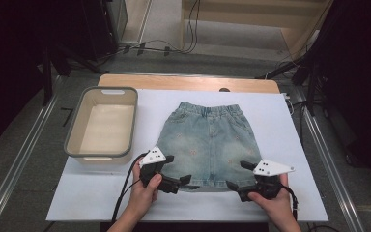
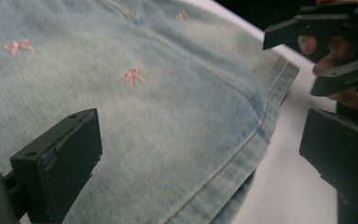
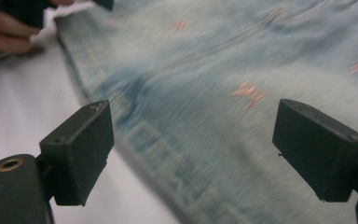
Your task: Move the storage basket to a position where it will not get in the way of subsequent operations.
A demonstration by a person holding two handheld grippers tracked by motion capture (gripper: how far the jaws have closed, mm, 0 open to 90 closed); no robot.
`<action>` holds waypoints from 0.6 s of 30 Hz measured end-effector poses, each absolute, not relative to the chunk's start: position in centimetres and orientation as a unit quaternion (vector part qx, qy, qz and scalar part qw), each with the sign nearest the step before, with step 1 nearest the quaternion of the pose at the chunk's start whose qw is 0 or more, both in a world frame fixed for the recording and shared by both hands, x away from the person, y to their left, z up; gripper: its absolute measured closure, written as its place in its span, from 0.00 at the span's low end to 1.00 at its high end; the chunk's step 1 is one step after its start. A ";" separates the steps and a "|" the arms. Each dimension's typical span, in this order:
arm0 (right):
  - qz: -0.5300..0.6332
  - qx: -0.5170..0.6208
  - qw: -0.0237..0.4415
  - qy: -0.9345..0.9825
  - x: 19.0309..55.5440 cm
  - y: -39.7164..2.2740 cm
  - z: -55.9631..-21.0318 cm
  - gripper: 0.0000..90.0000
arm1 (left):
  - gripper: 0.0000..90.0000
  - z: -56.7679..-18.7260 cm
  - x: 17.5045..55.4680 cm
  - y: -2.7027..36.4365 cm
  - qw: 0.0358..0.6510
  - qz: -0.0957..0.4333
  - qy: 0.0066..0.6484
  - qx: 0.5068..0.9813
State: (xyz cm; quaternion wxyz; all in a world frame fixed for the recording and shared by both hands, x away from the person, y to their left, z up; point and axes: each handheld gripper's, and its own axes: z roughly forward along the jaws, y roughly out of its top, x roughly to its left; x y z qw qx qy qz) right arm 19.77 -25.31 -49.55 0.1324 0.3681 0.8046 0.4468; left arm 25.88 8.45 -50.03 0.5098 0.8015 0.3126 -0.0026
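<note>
A: Nearest the lens, low in the high view, two hands come up from the bottom edge, each with a hand-held gripper. The left hand-held gripper (image 1: 189,182) sits at the lower left corner of the skirt (image 1: 207,145); the right hand-held gripper (image 1: 233,186) sits at the lower right corner.

B: Are they holding anything?

A: No. In the left gripper view the jaws stand wide apart, with the hem (image 2: 242,158) running between them and nothing pinched. The right hand-held gripper (image 3: 193,154) is also well open, straddling the hem (image 3: 135,140) without pressing on it.

B: So which step is this?

A: I'd judge it the approach to the bottom corners, before any grasp. Next, each pair of jaws likely has to slide one pad under the hem edge, close on the cloth, then lift both corners together, probably for a fold toward the waistband (image 1: 207,110).

B: Where does the skirt lie?

A: Flat in the middle of the frame, on a white sheet (image 1: 290,193) over the table (image 1: 251,85), waistband toward the top, hem toward the hands.

B: Material?

A: Pale washed denim, soft and faintly fuzzy up close, with small pink embroidered bows (image 2: 133,76), a stitched double hem and a gathered elastic waist. The shape flares toward the hem. The pads are matte black blocks with a rubbery face.

B: Anything farther out?

A: A bin (image 1: 75,145) in the left of the frame, rectangular with rounded corners, smooth cream plastic under a grey rim, well apart from the skirt.
</note>
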 end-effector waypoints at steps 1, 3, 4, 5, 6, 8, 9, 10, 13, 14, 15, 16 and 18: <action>0.442 0.362 0.132 0.810 19.6 -25.2 -49.9 0.13 | 0.00 -50.2 25.9 8.4 0.507 -0.001 0.313 0.803; 0.430 0.355 0.128 0.820 19.5 -25.1 -50.6 0.15 | 0.00 -50.6 26.1 8.4 0.504 -0.003 0.319 0.803; 0.426 0.357 0.124 0.822 19.5 -25.1 -50.9 0.15 | 0.00 -50.7 26.1 8.3 0.503 -0.003 0.321 0.803; 0.424 0.355 0.119 0.825 19.6 -25.1 -51.2 0.17 | 0.00 -50.7 26.1 8.2 0.502 -0.002 0.320 0.803; 0.421 0.355 0.117 0.826 19.7 -25.0 -51.4 0.18 | 0.00 -50.7 26.1 8.1 0.500 0.001 0.319 0.805; 0.415 0.351 0.112 0.832 19.8 -24.9 -51.7 0.20 | 0.00 -50.8 26.1 8.0 0.495 0.000 0.318 0.809; 0.409 0.349 0.113 0.836 19.8 -24.8 -51.9 0.20 | 0.00 -50.9 26.0 7.9 0.492 0.000 0.320 0.809; 0.402 0.347 0.114 0.840 19.8 -24.7 -52.1 0.21 | 0.00 -50.9 26.1 7.9 0.492 -0.001 0.320 0.810; 0.381 0.341 0.121 0.851 19.8 -24.3 -52.4 0.24 | 0.00 -51.0 26.1 7.9 0.490 -0.005 0.322 0.810; 0.376 0.343 0.127 0.852 19.8 -24.2 -52.4 0.26 | 0.00 -51.0 26.1 7.9 0.489 -0.005 0.321 0.811; 0.372 0.342 0.133 0.853 19.8 -24.2 -52.4 0.28 | 0.00 -51.0 26.1 7.9 0.489 -0.005 0.321 0.811; 0.367 0.342 0.140 0.854 19.8 -24.1 -52.3 0.31 | 0.00 -51.0 26.1 7.8 0.488 -0.006 0.321 0.811; 0.361 0.340 0.151 0.856 19.7 -24.1 -52.3 0.38 | 0.00 -51.0 26.0 7.8 0.487 -0.004 0.320 0.813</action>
